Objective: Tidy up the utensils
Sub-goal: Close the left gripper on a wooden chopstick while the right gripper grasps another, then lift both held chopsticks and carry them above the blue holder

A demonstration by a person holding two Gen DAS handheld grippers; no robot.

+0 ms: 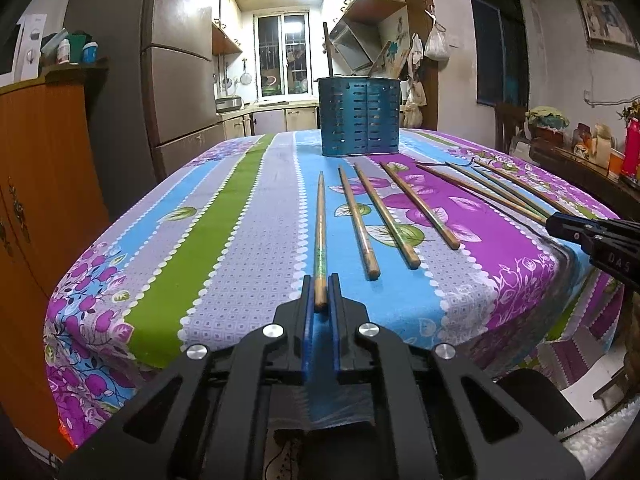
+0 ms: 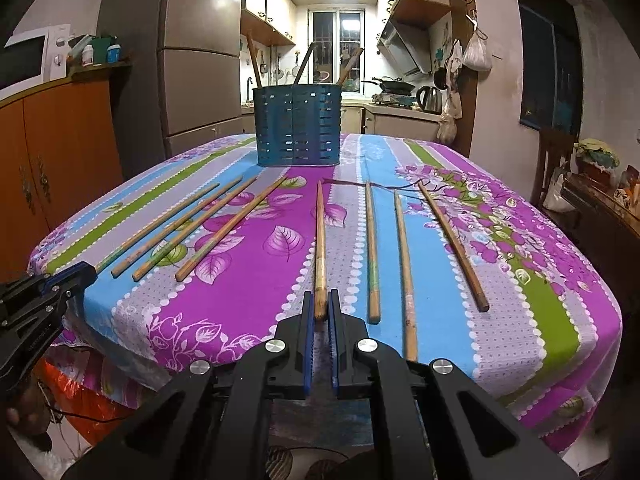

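My left gripper (image 1: 321,294) has its fingers clamped on the near end of the leftmost chopstick (image 1: 320,232); my right gripper (image 2: 320,306) pinches another chopstick (image 2: 320,248) likewise, probably so both lift together. The remaining chopsticks (image 2: 372,252) lie fanned on the counter (image 2: 248,264). Beyond stands the blue slotted utensil holder (image 2: 297,124), already holding a few sticks.

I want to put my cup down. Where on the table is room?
The green stripe, left of the chopsticks, is bare. So is the cloth around the blue holder. The middle and right are crowded with chopsticks, and both grippers pinch one each.
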